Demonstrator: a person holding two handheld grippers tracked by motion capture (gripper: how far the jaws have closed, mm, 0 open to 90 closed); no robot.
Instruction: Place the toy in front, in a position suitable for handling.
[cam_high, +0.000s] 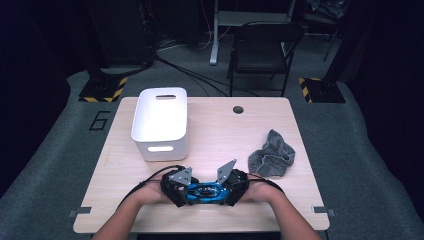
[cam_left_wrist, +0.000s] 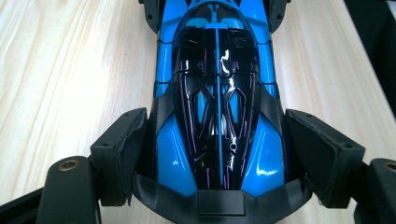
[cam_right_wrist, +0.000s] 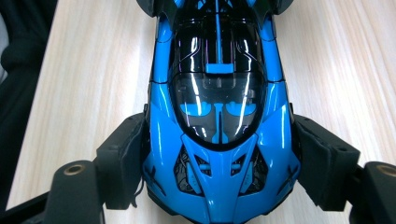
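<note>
Faintly, floor marking "6" (cam_high: 98, 120)

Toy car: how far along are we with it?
Done: both claws have closed on the blue toy car, left claw at one end, right claw at the other, pads against its sides. In hand: the car sits between them near the table's front edge. Left, at a guess: carrying it to the white bin, which shows nothing inside from the high view.

White bin (cam_high: 160, 122) blocking far left, grey cloth (cam_high: 272, 155) right, open tabletop (cam_high: 220, 130) between
</note>
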